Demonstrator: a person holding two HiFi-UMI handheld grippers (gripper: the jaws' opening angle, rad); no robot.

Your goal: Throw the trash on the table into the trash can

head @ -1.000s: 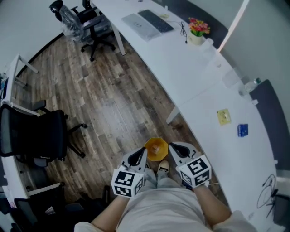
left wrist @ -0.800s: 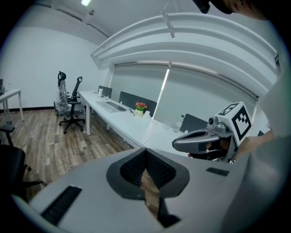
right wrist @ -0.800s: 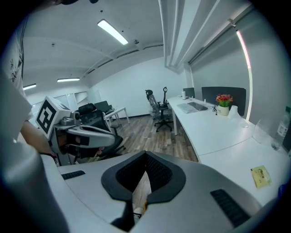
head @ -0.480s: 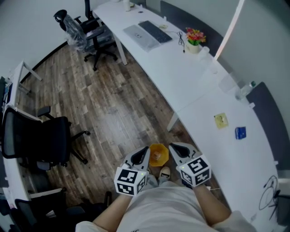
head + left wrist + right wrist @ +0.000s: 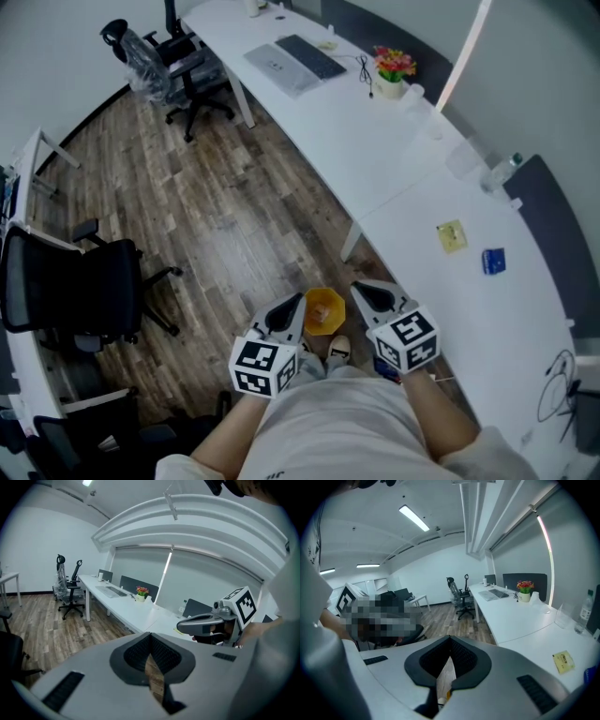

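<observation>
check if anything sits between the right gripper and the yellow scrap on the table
Nothing visible does: only bare white table lies between the right gripper and the yellow scrap.

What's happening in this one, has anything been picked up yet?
Not yet. A person stands by the long white table, holding the left gripper and right gripper low in front of the body, fingers together and empty. An orange trash can sits on the floor below them. A yellow scrap and a blue scrap lie untouched on the table.
</observation>
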